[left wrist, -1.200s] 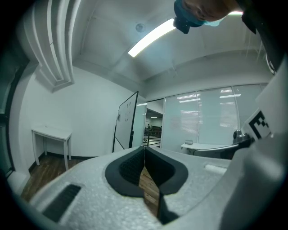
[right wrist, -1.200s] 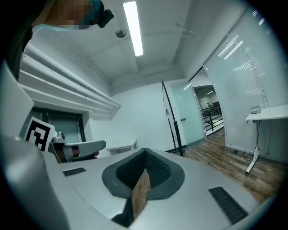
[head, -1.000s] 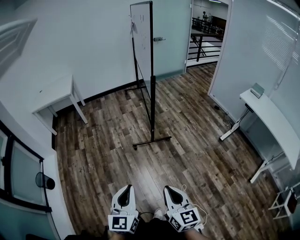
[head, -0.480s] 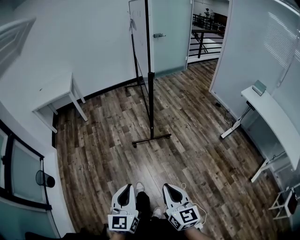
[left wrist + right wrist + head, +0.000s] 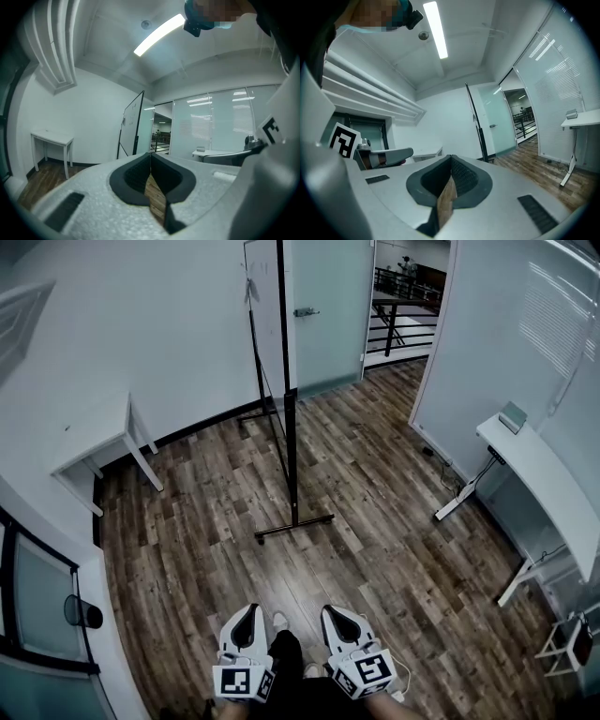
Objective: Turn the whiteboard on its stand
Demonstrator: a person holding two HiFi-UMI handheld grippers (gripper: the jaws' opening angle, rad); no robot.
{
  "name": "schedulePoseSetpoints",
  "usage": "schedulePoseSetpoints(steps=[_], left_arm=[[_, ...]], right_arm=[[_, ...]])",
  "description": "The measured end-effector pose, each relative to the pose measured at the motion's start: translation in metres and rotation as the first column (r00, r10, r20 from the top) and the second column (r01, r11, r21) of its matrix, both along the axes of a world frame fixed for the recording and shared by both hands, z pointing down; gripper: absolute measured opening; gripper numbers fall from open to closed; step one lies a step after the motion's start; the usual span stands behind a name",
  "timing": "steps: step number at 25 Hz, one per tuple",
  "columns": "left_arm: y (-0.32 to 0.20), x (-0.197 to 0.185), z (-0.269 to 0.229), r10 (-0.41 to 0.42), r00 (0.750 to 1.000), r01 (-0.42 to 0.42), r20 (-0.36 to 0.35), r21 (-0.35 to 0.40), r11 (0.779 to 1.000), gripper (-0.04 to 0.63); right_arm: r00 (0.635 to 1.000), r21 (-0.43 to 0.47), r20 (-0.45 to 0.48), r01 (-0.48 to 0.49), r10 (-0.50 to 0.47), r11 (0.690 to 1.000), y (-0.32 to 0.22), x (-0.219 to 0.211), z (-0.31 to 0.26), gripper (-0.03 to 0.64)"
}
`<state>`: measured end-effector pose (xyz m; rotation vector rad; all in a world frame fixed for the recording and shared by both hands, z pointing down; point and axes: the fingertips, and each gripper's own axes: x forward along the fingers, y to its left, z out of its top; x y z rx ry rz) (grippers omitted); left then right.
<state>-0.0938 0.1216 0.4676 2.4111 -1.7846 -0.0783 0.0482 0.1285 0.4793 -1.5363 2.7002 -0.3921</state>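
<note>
The whiteboard (image 5: 265,306) stands edge-on on its black stand (image 5: 291,446) in the middle of the room, with its foot bar (image 5: 293,524) on the wood floor. Both grippers are low in the head view, well short of the stand and touching nothing. My left gripper (image 5: 249,611) is shut and empty, as is my right gripper (image 5: 331,613) beside it. In the left gripper view the whiteboard (image 5: 133,129) shows far ahead beyond the gripper (image 5: 150,155). In the right gripper view the stand's pole (image 5: 477,126) rises beyond the gripper (image 5: 451,157).
A small white table (image 5: 94,442) stands against the left wall. A long white desk (image 5: 534,474) runs along the glass wall at right. Behind the whiteboard are a glass door (image 5: 323,315) and an open doorway with a black railing (image 5: 403,320).
The person has stepped forward, so the whiteboard stand has drawn nearer and shifted slightly left in the head view. Both grippers stay shut side by side.
</note>
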Motion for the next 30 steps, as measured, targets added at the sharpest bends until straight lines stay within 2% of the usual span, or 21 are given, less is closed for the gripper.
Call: schedulePoseSetpoints(steps=[9,20,30], left_arm=[[-0.08,-0.001,0.0,0.05,0.999,-0.05,0.003,0.0,0.999,0.017],[-0.168,-0.041,-0.006,0.029,0.999,-0.029,-0.03,0.007,1.0,0.017],[-0.247,-0.062,0.003,0.067,0.997,-0.068,-0.042,-0.026,0.997,0.017]], right_arm=[[1.0,0.005,-0.009,-0.03,0.03,1.0,-0.071,-0.007,-0.002,0.012],[0.999,-0.005,-0.034,-0.022,0.022,1.0,-0.159,-0.04,-0.003,0.012],[0.998,-0.02,-0.041,-0.053,0.052,0.998,-0.24,-0.064,0.003,0.012]])
